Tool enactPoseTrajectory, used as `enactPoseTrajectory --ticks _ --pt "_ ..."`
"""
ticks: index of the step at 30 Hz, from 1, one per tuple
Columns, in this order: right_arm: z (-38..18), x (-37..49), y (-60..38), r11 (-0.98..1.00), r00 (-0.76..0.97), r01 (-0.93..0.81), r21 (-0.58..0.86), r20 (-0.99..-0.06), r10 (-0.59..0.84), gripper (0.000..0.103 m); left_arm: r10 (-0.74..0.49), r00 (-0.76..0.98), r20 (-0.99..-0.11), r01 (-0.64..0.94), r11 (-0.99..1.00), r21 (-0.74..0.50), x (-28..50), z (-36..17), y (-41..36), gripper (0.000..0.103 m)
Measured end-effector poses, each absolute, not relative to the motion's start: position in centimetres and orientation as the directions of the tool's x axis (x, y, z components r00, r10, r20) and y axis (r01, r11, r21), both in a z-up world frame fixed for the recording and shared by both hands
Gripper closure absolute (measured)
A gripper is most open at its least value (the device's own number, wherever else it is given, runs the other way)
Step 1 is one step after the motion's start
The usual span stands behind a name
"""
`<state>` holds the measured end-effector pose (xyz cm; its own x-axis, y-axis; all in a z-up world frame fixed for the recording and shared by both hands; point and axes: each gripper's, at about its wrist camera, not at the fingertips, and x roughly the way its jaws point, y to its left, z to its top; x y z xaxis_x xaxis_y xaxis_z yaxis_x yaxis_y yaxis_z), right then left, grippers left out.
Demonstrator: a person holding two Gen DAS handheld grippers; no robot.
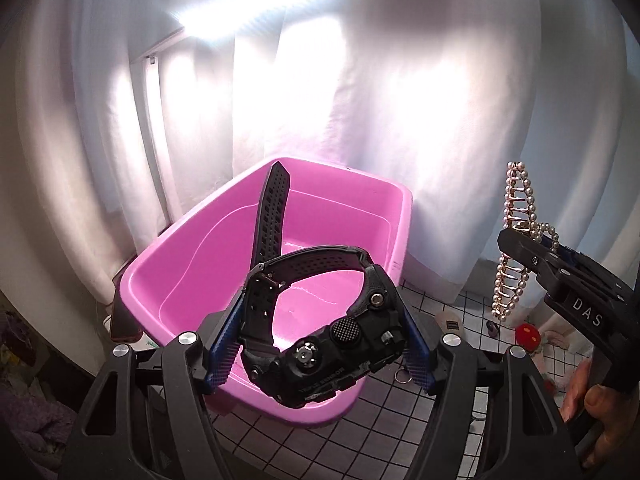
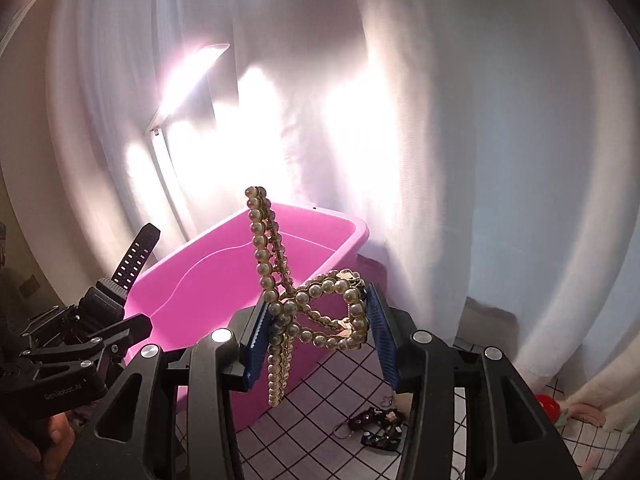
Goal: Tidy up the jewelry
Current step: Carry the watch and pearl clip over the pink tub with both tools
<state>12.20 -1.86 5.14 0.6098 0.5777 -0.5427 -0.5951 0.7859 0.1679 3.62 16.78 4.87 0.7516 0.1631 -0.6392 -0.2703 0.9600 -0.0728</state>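
Note:
My left gripper [image 1: 320,344] is shut on a black sports watch [image 1: 320,344], held above the near edge of the pink plastic tub [image 1: 192,256]; one strap [image 1: 272,208] sticks up. My right gripper [image 2: 320,332] is shut on a pearl hair clip [image 2: 316,300], held in the air just right of the tub [image 2: 208,268]. The clip [image 1: 516,240] and right gripper [image 1: 560,276] also show at the right of the left wrist view. The left gripper with the watch strap [image 2: 134,256] shows at the left of the right wrist view.
The tub stands on a white grid-patterned cloth [image 1: 380,432]. A small ring [image 1: 402,376], a red ornament [image 1: 526,334], and a dark hair accessory [image 2: 378,428] lie on it. White curtains [image 1: 400,100] hang behind. A phone [image 1: 122,316] lies left of the tub.

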Motion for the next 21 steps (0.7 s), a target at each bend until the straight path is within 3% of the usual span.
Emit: enactPoseTrajectory --ticks 12,21 --pt "4.8 19.2 10.7 0.714 0.467 -0.671 0.200 -0.633 0.617 0.059 0.156 0.666 -0.729 -0.313 0.946 -0.084 10.3 2.9 24.5 0.036" --pt "0.5 24.5 15.8 0.718 0.320 -0.661 0.219 -0.783 0.533 0.059 0.095 0.529 -0.843 -0.351 0.929 -0.116 14.1 -0.8 27.4 0.036"
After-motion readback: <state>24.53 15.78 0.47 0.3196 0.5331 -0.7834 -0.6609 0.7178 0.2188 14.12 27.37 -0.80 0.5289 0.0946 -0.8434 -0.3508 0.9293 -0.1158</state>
